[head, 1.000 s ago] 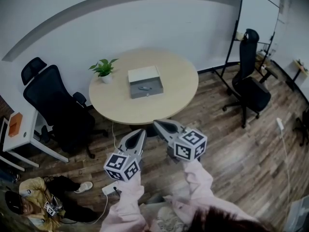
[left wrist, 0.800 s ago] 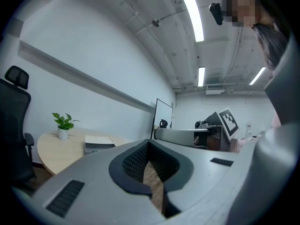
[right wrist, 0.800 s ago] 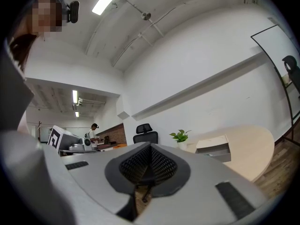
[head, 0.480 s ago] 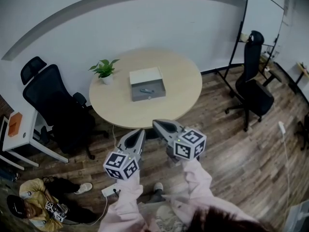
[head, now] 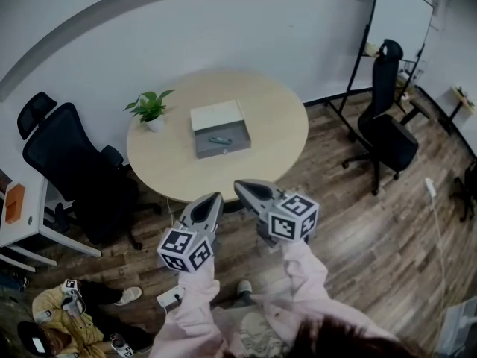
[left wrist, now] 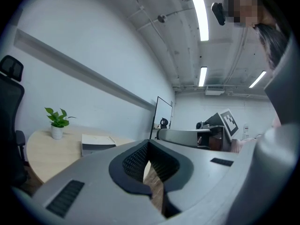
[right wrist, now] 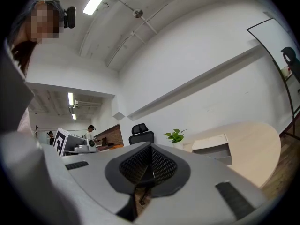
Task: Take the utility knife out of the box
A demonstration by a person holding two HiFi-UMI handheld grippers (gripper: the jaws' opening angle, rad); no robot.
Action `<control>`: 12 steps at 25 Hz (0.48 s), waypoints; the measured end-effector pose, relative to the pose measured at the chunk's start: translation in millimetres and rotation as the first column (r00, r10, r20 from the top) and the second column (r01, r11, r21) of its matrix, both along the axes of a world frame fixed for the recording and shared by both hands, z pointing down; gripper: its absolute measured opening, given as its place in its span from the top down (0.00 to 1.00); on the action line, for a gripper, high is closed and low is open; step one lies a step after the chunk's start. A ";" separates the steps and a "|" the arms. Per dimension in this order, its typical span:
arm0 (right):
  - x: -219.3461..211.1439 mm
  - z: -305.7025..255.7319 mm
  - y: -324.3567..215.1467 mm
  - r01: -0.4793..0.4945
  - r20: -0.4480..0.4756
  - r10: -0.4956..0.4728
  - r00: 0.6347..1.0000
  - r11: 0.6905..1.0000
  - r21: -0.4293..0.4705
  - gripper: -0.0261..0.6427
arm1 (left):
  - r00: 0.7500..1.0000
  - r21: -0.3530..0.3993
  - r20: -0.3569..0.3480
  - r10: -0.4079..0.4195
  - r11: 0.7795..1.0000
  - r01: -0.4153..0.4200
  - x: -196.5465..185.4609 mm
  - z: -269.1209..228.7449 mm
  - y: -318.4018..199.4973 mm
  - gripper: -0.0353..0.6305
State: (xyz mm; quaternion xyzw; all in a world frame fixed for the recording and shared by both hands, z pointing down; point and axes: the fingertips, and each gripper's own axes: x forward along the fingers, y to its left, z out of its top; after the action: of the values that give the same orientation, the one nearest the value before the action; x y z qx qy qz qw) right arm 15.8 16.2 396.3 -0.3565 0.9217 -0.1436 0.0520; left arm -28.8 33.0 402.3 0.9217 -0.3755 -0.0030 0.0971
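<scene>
A round pale wooden table (head: 262, 149) on plank floor (head: 358, 230) carries grey metal box (head: 221, 145) and potted plant (head: 150, 110); left gripper (head: 215, 198) and right gripper (head: 241, 188) closed tight, empty

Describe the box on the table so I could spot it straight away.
Look for the round pale wooden table in front of the white wall. Near its middle, beside the little potted plant, sits the box. It is the only flat grey case there, with its pale lid swung open.
</scene>
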 end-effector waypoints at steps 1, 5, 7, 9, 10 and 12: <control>-0.2 1.1 -4.0 -0.003 -0.004 0.003 1.000 1.000 -0.005 0.96 | 1.000 0.000 -0.001 0.006 1.000 -0.006 0.7 0.1 -4.3 0.94; -3.6 3.5 -21.4 -0.018 -0.019 0.018 1.000 1.000 -0.019 0.96 | 1.000 -0.002 -0.010 0.018 1.000 -0.018 -2.1 -0.9 -22.6 0.94; -5.8 3.8 -29.8 -0.020 -0.027 0.019 0.999 1.000 -0.021 0.96 | 1.000 -0.001 -0.014 0.020 1.000 -0.020 -4.8 -2.0 -31.6 0.94; -7.3 6.0 -38.2 -0.020 -0.038 0.019 0.999 0.999 -0.026 0.96 | 1.000 0.000 -0.017 0.025 1.000 -0.025 -6.5 -2.4 -40.3 0.94; -8.0 7.8 -42.2 -0.022 -0.041 0.021 0.999 0.999 -0.030 0.96 | 0.999 -0.002 -0.015 0.029 1.000 -0.029 -7.3 -1.8 -44.2 0.94; -10.0 10.6 -49.3 -0.025 -0.046 0.023 0.999 0.999 -0.037 0.96 | 0.999 -0.006 -0.010 0.035 0.999 -0.035 -9.7 0.5 -50.9 0.94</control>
State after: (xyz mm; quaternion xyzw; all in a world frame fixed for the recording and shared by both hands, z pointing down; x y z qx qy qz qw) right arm 5.8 -33.1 406.9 -0.3716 0.9155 -0.1520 0.0263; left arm -38.5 -17.9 402.8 0.9279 -0.3587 -0.0045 0.1019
